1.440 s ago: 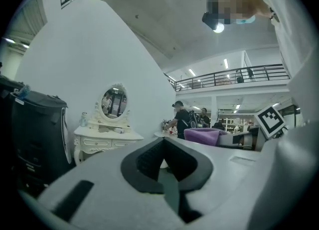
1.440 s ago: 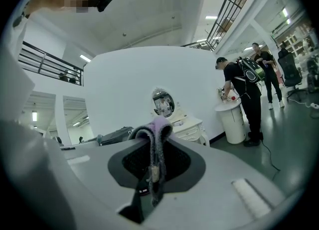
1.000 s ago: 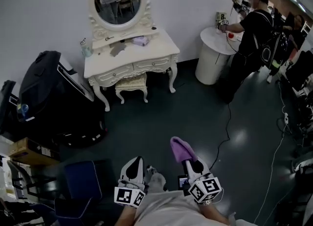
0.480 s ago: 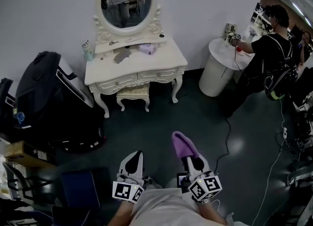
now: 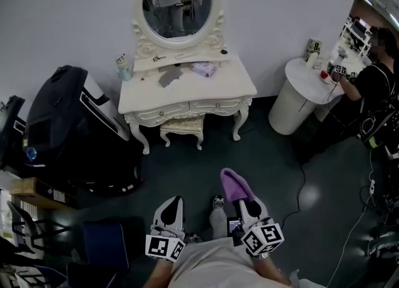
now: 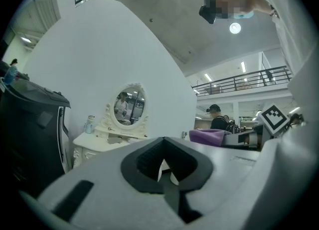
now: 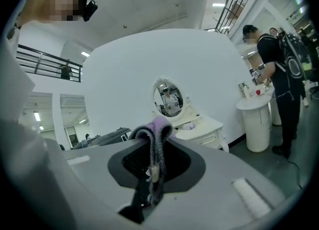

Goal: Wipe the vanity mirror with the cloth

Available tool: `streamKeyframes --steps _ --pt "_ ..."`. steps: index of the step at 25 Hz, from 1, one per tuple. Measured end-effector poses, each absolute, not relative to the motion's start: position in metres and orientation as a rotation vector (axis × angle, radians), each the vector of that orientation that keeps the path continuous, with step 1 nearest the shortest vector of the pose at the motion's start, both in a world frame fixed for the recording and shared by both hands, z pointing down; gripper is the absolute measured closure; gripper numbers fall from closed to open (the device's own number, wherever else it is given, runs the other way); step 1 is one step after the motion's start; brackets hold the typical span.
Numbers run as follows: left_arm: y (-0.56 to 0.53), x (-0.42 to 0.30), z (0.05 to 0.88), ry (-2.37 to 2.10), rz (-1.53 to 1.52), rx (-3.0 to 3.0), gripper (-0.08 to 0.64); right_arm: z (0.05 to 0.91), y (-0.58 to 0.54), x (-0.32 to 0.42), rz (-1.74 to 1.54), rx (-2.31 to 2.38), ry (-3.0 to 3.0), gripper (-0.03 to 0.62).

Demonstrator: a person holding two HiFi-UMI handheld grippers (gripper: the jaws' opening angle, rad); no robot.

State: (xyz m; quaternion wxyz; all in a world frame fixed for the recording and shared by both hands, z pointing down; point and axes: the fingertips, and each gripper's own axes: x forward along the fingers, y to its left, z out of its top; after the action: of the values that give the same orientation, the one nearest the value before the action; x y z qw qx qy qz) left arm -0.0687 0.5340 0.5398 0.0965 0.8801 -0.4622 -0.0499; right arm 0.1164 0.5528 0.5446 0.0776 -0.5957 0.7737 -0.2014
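Right claw (image 7: 152, 167), pinching folded purple cloth (image 7: 158, 127)

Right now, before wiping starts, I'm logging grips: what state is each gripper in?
Left gripper: shut, nothing between its jaws.
Right gripper: shut on the purple cloth.

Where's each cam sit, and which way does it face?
Head view: on the person's head, steeply down at floor and vanity table; left tongs, right tongs, torso show.
Left gripper view: on left tongs, along shut jaws toward mirror; right tongs, purple cloth at right.
Right gripper view: on right tongs, along jaws shut on the cloth, toward mirror.
All three share the mirror.
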Motion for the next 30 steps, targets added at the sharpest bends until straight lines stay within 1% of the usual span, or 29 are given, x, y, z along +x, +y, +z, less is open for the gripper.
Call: streamKeyframes --steps 7,13,24,30 --pt "0.451 -0.067 0.535 -1.507 -0.136 2.528 0.56 0.55 0.446 0.112 -0.659 -1.653 2.46 0.538" --pt "0.388 -0.043 0.53 -1.576 -0.129 2.497 0.56 0.544 0.369 0.116 -0.631 -1.519 2.58 0.538" --pt "0.317 -0.007 0.54 -1.635 -0.136 2.433 0.56 0.547 0.287 0.148 -0.634 -1.468 2.627 0.538" --pt "0.278 -0.007 0.541 -1.617 -0.161 2.444 0.56 0.55 0.25 0.154 -0.623 -1.516 2.614 0.538"
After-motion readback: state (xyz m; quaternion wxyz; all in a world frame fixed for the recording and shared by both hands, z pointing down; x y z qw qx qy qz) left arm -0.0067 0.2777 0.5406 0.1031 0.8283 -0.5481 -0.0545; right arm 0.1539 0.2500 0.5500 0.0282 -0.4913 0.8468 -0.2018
